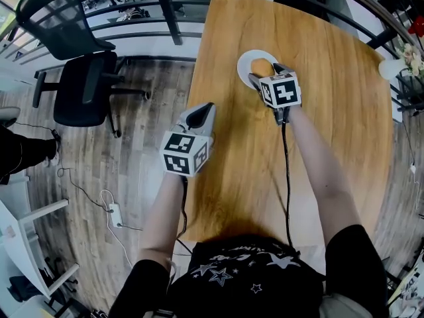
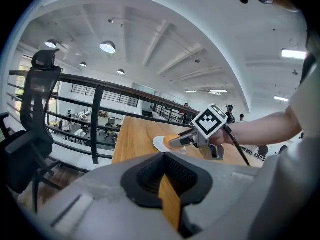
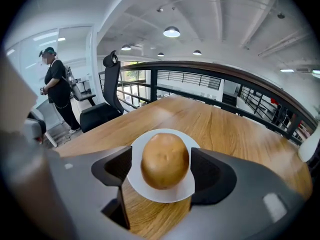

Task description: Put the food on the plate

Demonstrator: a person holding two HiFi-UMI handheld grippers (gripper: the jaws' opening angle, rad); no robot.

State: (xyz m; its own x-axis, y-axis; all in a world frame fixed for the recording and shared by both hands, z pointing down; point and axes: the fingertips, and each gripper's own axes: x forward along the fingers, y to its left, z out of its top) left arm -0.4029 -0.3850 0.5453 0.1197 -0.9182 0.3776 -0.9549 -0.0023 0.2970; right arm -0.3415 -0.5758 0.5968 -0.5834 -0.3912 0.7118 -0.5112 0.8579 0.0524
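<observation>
A round brown piece of food [image 3: 165, 160] rests on a small white plate [image 3: 150, 191] on the wooden table [image 1: 331, 111]. My right gripper [image 3: 162, 168] is open, one dark pad on each side of the food, with a visible gap on the left side. From the head view the plate [image 1: 246, 59] lies at the table's far middle, and the right gripper [image 1: 264, 73] reaches over it. My left gripper [image 1: 202, 111] hovers at the table's left edge, shut, with nothing seen in it. In the left gripper view the jaws [image 2: 165, 176] meet, and the right gripper [image 2: 182, 140] shows beyond them.
A black office chair [image 1: 79, 78] stands on the floor left of the table. A dark railing [image 1: 165, 8] runs behind the table's far end. A white object [image 1: 391, 68] sits at the table's right edge. A person [image 3: 57, 91] stands far off to the left.
</observation>
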